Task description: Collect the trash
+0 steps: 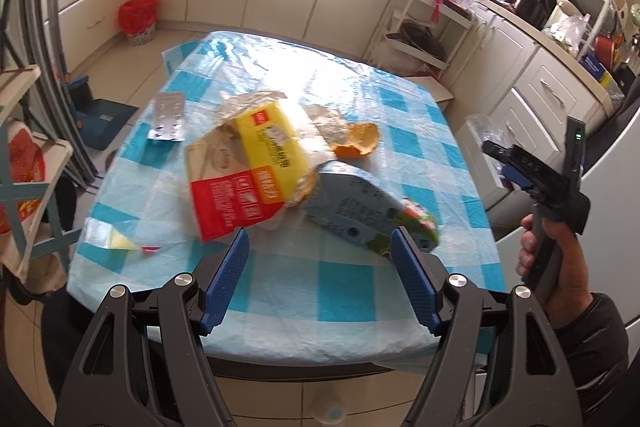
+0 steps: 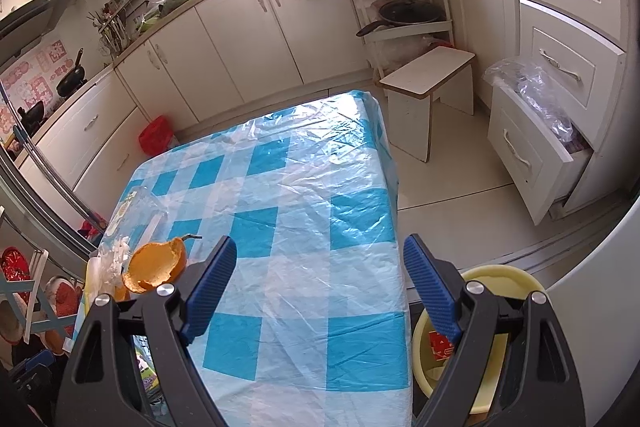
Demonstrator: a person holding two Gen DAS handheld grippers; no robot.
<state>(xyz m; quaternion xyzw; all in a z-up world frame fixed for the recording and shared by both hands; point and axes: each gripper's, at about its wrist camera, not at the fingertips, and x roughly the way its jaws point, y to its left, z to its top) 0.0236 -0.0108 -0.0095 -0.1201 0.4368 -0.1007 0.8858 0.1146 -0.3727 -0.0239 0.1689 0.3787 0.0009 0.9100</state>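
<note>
On the blue-checked table [image 1: 304, 291] lie a yellow and red wrapper [image 1: 248, 171], a flattened blue carton [image 1: 360, 211], an orange peel [image 1: 358, 141], a silver blister pack [image 1: 168, 117] and a small clear wrapper [image 1: 108, 235]. My left gripper [image 1: 320, 283] is open and empty, just short of the wrapper and carton. My right gripper [image 2: 320, 291] is open and empty over the table's right side; it also shows in the left wrist view [image 1: 536, 179], off the table's right edge. The orange peel [image 2: 158, 263] lies left of it. A yellow basin [image 2: 500, 339] holding a red scrap stands below right.
White cabinets ring the room. A red-lined bin [image 1: 138, 19] stands on the floor beyond the table. A white stool [image 2: 428, 95] and an open drawer with plastic bags [image 2: 536, 131] are to the right. A shelf rack [image 1: 24, 163] is at left.
</note>
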